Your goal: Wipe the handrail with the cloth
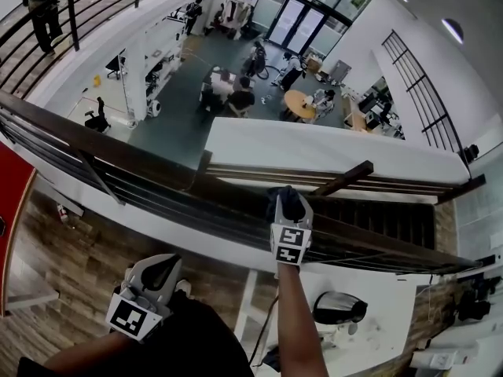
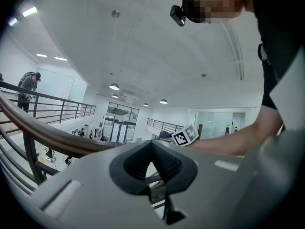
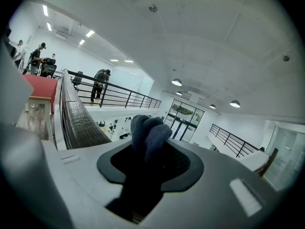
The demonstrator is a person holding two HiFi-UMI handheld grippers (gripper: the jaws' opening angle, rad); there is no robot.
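A dark brown handrail [image 1: 157, 159] runs across the head view from upper left to lower right. My right gripper [image 1: 289, 209] is on top of it near the middle, shut on a bunched dark blue cloth [image 1: 286, 202]. In the right gripper view the cloth [image 3: 148, 132] sticks up between the jaws of the right gripper [image 3: 150, 156], with the handrail [image 3: 76, 113] stretching away at left. My left gripper [image 1: 157, 273] hangs low beside the person's body, away from the rail, jaws together and empty. The left gripper [image 2: 153, 168] looks along the handrail [image 2: 47, 135].
Dark horizontal bars [image 1: 134, 191] run under the rail. Beyond it is a drop to a lower floor with people at tables [image 1: 236, 93]. A white desk [image 1: 377, 320] stands at the lower right, a red panel [image 1: 12, 195] at left, and wooden flooring [image 1: 78, 258] underfoot.
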